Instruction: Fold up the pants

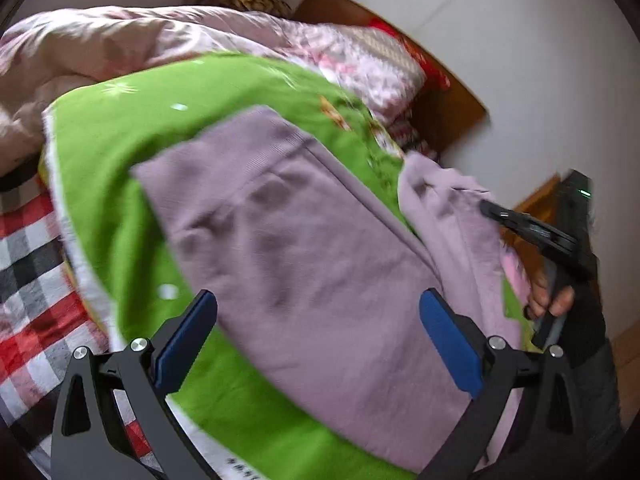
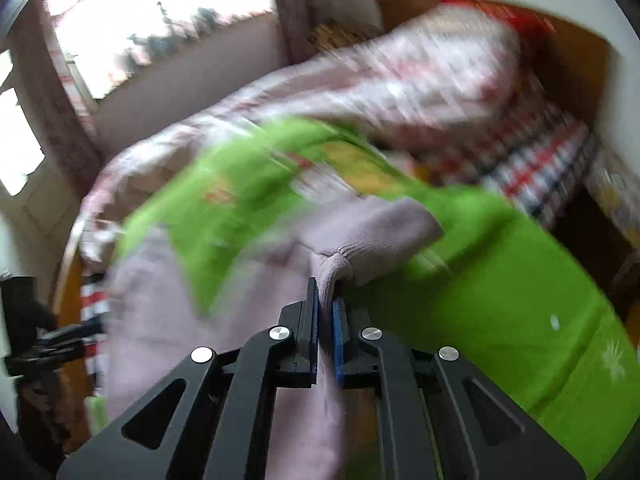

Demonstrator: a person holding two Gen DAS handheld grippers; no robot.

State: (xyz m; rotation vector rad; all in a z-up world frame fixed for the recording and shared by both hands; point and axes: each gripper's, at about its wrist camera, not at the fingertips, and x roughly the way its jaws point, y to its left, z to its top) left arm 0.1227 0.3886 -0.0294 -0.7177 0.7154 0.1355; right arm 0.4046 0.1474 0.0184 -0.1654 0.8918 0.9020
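Lilac pants (image 1: 304, 256) lie on a green blanket (image 1: 132, 148) on the bed, ribbed waistband toward the far left. My left gripper (image 1: 320, 336) is open and empty, its blue pads either side of the pants just above them. My right gripper (image 2: 326, 304) is shut on a fold of the pants (image 2: 372, 228) and holds it lifted above the blanket (image 2: 500, 280). In the left wrist view the right gripper (image 1: 492, 210) shows at the right, pinching the raised cloth. The right wrist view is motion-blurred.
A pink floral quilt (image 1: 120, 40) is bunched behind the blanket. A red, black and white checked sheet (image 1: 28, 256) covers the bed at left. A wooden headboard (image 1: 448, 92) stands against the white wall. A window (image 2: 140, 20) is at the far left.
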